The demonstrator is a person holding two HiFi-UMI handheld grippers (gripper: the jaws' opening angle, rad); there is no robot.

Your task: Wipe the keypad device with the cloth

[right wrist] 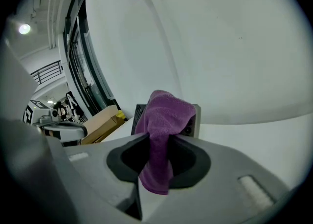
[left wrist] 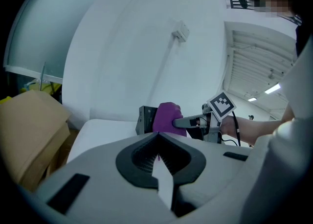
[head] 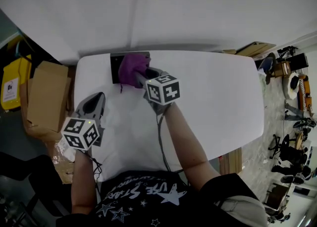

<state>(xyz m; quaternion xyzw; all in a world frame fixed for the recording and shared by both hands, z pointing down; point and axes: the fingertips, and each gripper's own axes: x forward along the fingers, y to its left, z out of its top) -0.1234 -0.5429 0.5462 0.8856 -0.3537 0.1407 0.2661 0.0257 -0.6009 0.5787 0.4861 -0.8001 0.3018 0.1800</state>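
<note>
Right gripper (head: 140,78) fingers pinch the cloth (head: 131,67), which looks soft and limp, mid-fold against the keypad device (head: 115,65) on the surface (head: 218,97); left gripper (head: 95,99) fingers closed, empty, well apart from the device.

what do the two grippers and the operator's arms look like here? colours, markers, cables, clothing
Left gripper and right gripper: grey bodies, dark pads, each topped by a white cube with black square markers. A dark cable runs back from each along the arm. Person wears a black short-sleeved T-shirt with white stars and lettering.
</note>
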